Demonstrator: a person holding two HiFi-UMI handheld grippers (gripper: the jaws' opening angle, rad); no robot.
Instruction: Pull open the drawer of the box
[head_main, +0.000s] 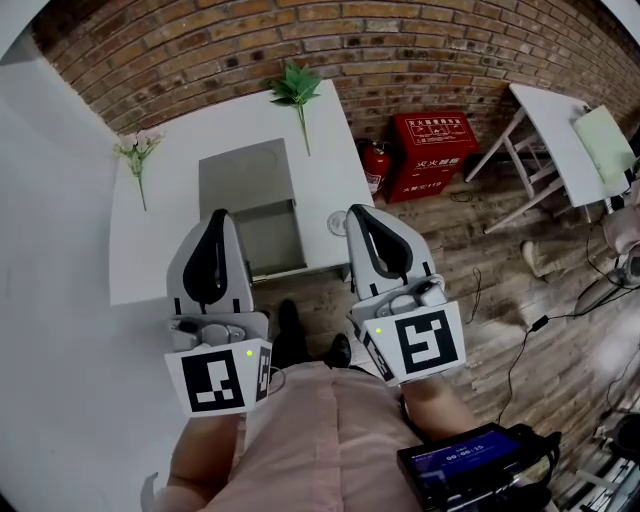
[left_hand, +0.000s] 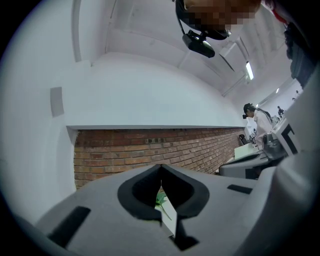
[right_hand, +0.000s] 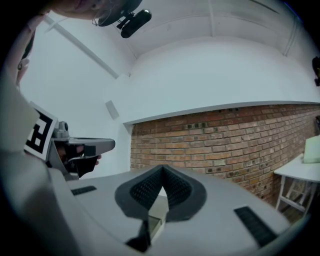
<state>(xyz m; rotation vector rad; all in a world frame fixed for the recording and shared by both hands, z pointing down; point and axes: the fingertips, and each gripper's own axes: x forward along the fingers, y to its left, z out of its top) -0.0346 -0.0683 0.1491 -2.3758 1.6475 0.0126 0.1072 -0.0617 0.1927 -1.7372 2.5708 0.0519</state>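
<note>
In the head view a grey box (head_main: 244, 172) stands on a white table (head_main: 150, 250). Its drawer (head_main: 270, 238) is pulled out toward me at the front. My left gripper (head_main: 219, 214) is held up just left of the drawer, jaws shut on nothing. My right gripper (head_main: 354, 211) is to the drawer's right, over the table's near right corner, also shut and empty. The left gripper view shows the left gripper (left_hand: 160, 166) with jaws meeting at the tip, pointing at a brick wall. In the right gripper view the right gripper (right_hand: 162, 167) is the same, and the left gripper (right_hand: 75, 150) shows at the left.
A green leafy sprig (head_main: 295, 85) lies at the table's far right and a flower sprig (head_main: 137, 155) at its left. A small round object (head_main: 337, 222) sits right of the drawer. A red extinguisher box (head_main: 432, 150) and another white table (head_main: 560, 130) stand to the right.
</note>
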